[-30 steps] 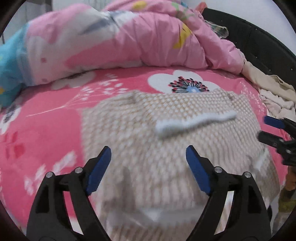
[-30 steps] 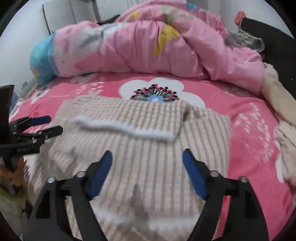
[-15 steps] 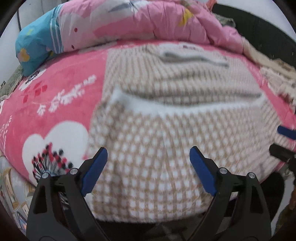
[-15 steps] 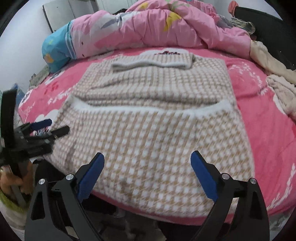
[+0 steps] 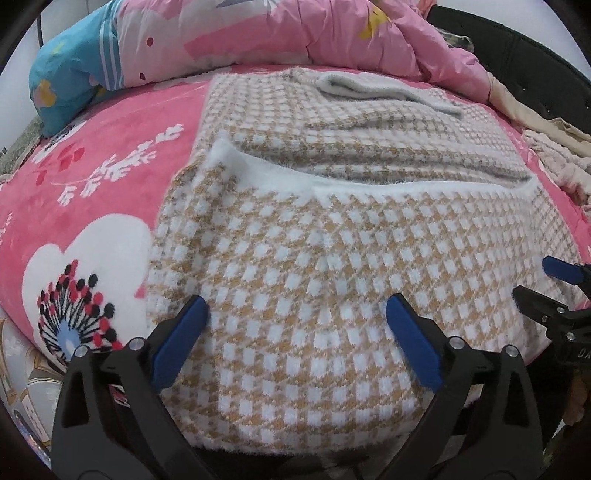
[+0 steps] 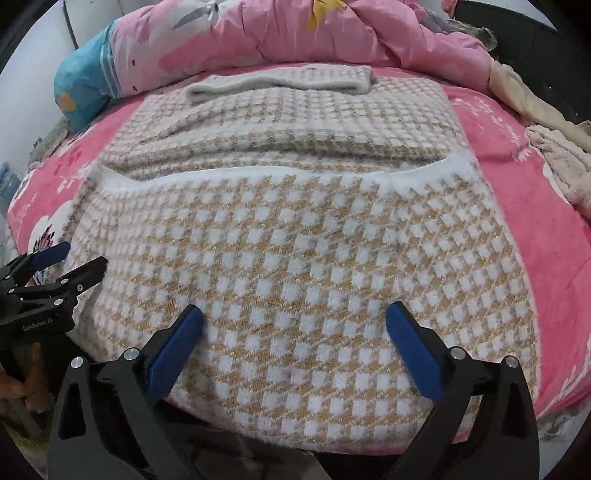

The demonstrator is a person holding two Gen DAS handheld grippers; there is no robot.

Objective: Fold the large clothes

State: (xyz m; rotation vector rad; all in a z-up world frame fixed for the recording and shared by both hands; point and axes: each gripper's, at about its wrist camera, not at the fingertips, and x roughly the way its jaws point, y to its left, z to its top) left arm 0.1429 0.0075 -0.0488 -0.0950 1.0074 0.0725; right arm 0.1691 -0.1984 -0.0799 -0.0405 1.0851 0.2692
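Hovering over the near edge of the sweater (image 5: pixel 314 280), the left gripper (image 5: pixel 297 325) has its blue pads spread wide, having just been opening, with nothing pinched between them; only knit shows in the gap. Beside it, toward the sweater's other near corner, the right gripper (image 6: pixel 295 328) is likewise spread wide after just opening, its jaws apart above the fabric and gripping nothing. The sweater, a tan-and-white check knit, lies on the pink floral blanket (image 5: pixel 92 192), its near hem hanging over the bed's edge. Beyond the grippers, a white fuzzy band (image 6: pixel 280 173) runs across the sweater where one layer is folded over another. Farther still, a grey-white folded strip (image 6: pixel 280 83) rests on the sweater's far end. Behind the sweater a pink quilt (image 6: pixel 295 33) is heaped, and pale clothes (image 6: pixel 561 162) lie off to its right.
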